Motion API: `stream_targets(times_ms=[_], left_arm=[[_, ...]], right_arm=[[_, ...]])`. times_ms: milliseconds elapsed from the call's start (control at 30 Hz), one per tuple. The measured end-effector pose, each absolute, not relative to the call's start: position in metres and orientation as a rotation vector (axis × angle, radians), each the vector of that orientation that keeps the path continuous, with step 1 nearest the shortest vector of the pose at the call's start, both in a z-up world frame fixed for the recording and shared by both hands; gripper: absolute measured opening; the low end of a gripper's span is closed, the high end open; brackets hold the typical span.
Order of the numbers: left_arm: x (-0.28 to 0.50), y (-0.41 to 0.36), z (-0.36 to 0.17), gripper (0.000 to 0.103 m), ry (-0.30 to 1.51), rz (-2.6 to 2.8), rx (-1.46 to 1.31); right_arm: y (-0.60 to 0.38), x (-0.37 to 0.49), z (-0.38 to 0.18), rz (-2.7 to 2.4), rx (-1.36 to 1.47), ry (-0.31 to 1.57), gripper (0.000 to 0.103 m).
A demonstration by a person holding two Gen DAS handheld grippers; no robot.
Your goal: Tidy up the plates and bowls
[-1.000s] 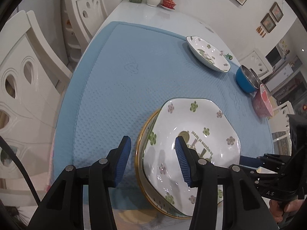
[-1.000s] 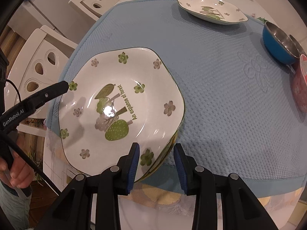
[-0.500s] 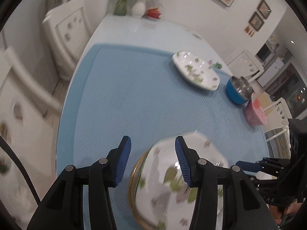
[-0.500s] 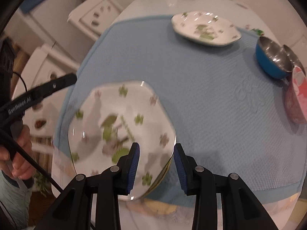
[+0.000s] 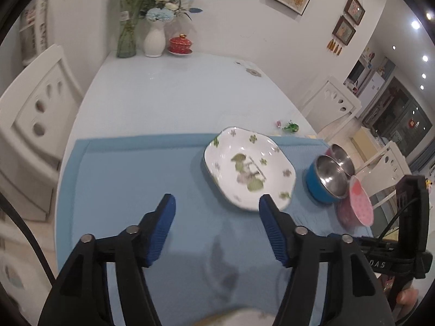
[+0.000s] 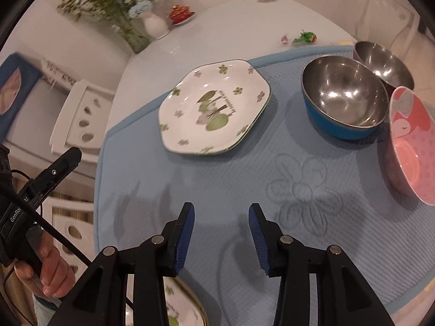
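A white hexagonal plate with green flowers [image 5: 248, 169] [image 6: 213, 108] lies alone on the blue mat [image 5: 130, 179] [image 6: 217, 184]. To its right stand a blue steel-lined bowl [image 5: 325, 182] [image 6: 344, 99], a second steel bowl [image 6: 384, 62] behind it and a pink bowl [image 5: 356, 206] [image 6: 410, 141]. My left gripper [image 5: 217, 203] hovers above the mat short of the plate, its jaws opening, with nothing between them. My right gripper [image 6: 221, 214] also hangs over bare mat, jaws opening and holding nothing. A stack of flowered plates [image 6: 179, 307] peeks out at the near edge under the right gripper.
White chairs [image 5: 35, 114] [image 5: 331, 103] stand on both sides of the table. At the far end are a glass vase with flowers [image 5: 129, 24], a white vase [image 5: 154, 39] and a red lidded cup [image 5: 180, 44]. Small sweets [image 5: 288, 126] lie beyond the mat.
Both grippers let go of the plate stack's rim, rose and swung forward toward the far plate. The stack has slid to the bottom edge of both views. Both jaws stand wider.
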State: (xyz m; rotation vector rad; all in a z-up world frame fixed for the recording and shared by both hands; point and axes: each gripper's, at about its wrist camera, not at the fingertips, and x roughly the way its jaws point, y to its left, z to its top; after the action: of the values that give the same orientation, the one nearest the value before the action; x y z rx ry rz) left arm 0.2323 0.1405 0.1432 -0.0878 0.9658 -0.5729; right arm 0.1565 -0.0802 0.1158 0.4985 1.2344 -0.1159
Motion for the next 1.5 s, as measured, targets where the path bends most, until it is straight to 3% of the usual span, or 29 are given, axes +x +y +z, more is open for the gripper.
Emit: stream_targets(times_ms=[233, 567, 633, 700, 733, 1000, 1500], left_arm=[[0.308, 0.095, 0.099, 0.062, 1.067, -0.620, -0.056], [0.377, 0.040, 0.037, 0.060, 1.187, -0.734, -0.059], [0.383, 0.034, 0.028, 0.055, 1.201, -0.763, -0.074], [0.386, 0.030, 0.022, 0.039, 1.221, -0.798, -0.088], [0.387, 0.028, 0.021, 0.039, 1.214, -0.803, -0.084], [0.362, 0.033, 0.028, 0.039, 1.175, -0.832, 0.014], [0.270, 0.097, 0.027, 0.039, 1.270, -0.812, -0.016]], right_arm=[[-0.103, 0.193, 0.071, -0.133, 0.603, 1.260, 0.041], [-0.119, 0.228, 0.044, -0.219, 0.544, 1.211, 0.041], [-0.120, 0.233, 0.039, -0.216, 0.542, 1.215, 0.041], [-0.120, 0.237, 0.035, -0.215, 0.527, 1.218, 0.041], [-0.121, 0.239, 0.033, -0.214, 0.522, 1.220, 0.041], [-0.098, 0.261, 0.029, -0.204, 0.310, 1.226, 0.039], [-0.101, 0.274, 0.027, -0.062, 0.301, 1.229, 0.040]])
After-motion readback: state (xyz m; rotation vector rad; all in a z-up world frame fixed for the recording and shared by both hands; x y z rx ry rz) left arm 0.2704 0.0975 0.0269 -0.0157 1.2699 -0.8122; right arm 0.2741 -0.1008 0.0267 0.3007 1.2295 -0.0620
